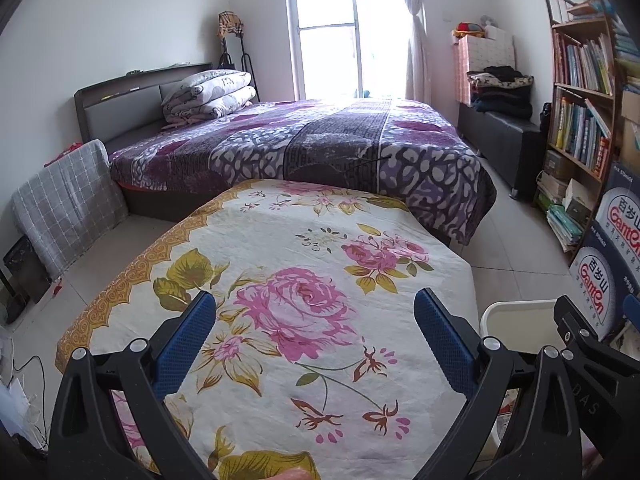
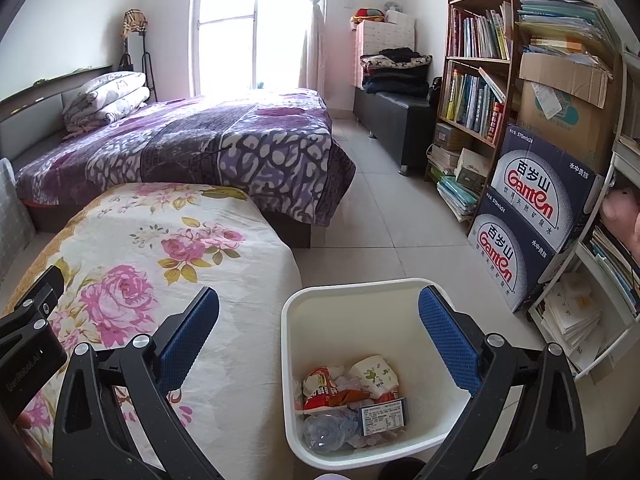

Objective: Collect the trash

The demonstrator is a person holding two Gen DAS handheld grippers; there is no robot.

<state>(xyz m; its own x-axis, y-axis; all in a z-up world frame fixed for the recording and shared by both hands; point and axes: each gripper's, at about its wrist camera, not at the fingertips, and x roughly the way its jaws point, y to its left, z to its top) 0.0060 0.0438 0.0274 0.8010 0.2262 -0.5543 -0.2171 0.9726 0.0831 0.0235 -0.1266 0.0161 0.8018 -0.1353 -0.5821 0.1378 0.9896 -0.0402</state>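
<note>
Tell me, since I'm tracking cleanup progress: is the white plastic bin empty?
Not empty. The white plastic bin holds a red snack wrapper, a crumpled paper cup and a clear plastic bottle at its bottom.

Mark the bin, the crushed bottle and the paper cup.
bin (image 2: 362, 286), right wrist view, far rim.
crushed bottle (image 2: 326, 430), right wrist view, clear body.
paper cup (image 2: 374, 374), right wrist view, printed side.

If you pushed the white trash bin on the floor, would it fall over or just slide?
The white trash bin probably slides: it stands upright on smooth floor tiles. It is likely light, holding only wrappers, a paper cup and a crushed plastic bottle at its bottom. A push high on the rim might tip it.
</note>
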